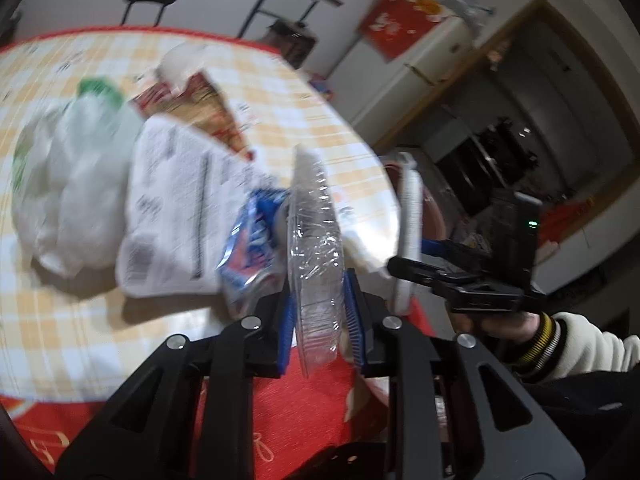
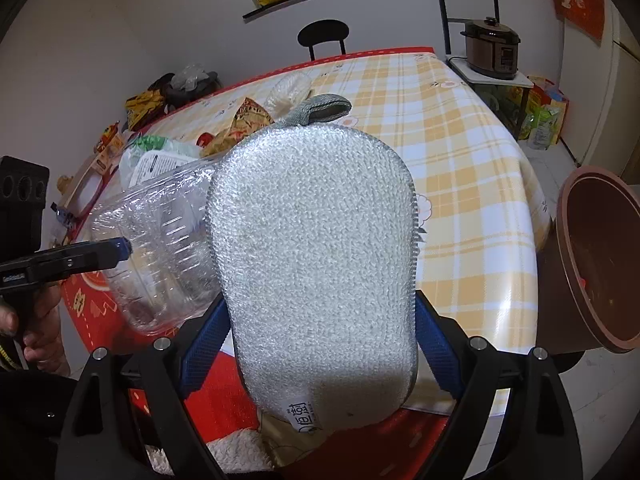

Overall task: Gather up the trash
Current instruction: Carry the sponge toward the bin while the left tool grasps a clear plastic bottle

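My left gripper (image 1: 320, 316) is shut on a clear plastic container (image 1: 316, 248), held edge-on above the table's near edge; it also shows in the right wrist view (image 2: 160, 248). My right gripper (image 2: 316, 340) is shut on a silver-grey scrubbing pad (image 2: 316, 260), seen as a white edge in the left view (image 1: 408, 232). Trash lies on the checked tablecloth (image 1: 72, 332): a white printed wrapper (image 1: 172, 208), a blue-red wrapper (image 1: 252, 240), a green-capped plastic bottle (image 1: 80, 152) and a brown-red snack bag (image 1: 204, 112).
A brown bin (image 2: 600, 256) stands off the table's right edge. A black chair (image 2: 324, 36) is at the far side. A pressure cooker (image 2: 492, 48) sits on a stand; a fridge (image 1: 416, 64) is beyond. Snack bags (image 2: 148, 104) lie at the table's left.
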A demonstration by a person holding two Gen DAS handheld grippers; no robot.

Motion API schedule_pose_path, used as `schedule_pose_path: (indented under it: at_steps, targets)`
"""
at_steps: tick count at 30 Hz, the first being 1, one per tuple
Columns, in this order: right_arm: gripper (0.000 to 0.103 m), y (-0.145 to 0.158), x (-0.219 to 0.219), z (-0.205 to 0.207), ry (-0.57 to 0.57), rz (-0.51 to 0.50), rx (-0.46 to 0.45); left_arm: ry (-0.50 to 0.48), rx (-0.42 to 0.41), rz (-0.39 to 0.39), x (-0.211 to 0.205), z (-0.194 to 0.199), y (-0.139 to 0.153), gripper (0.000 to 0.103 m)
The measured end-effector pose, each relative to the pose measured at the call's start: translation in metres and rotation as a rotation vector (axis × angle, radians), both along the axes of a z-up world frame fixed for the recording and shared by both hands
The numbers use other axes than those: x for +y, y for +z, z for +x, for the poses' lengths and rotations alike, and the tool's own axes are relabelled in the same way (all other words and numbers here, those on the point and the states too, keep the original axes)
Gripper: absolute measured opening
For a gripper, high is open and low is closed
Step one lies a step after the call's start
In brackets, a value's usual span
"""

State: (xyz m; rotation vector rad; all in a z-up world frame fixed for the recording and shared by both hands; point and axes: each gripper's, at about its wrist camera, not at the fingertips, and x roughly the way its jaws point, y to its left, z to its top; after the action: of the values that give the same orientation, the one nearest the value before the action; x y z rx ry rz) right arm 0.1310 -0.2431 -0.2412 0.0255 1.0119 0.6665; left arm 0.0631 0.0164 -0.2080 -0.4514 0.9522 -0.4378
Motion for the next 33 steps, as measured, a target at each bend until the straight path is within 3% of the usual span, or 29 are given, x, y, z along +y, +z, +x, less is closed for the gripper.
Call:
schedule_pose_path:
  at_steps: [7, 14, 24, 33]
  targets:
    - [0.086, 0.009, -0.014, 0.003, -0.044, 0.016, -0.018, -0.062, -0.099, -0.089, -0.005, 0.003, 0.03, 0.016]
    - [0.086, 0.016, -0.034, 0.0, -0.1, 0.039, -0.034, -0.058, -0.126, -0.141, -0.012, 0.022, 0.045, 0.016]
    - [0.086, 0.027, -0.083, 0.002, -0.224, 0.062, -0.064, -0.074, -0.217, -0.133, -0.027, 0.053, 0.083, 0.016]
    - [0.086, 0.039, -0.165, 0.026, -0.405, 0.013, -0.105, -0.026, -0.271, -0.125, -0.044, 0.09, 0.106, 0.016]
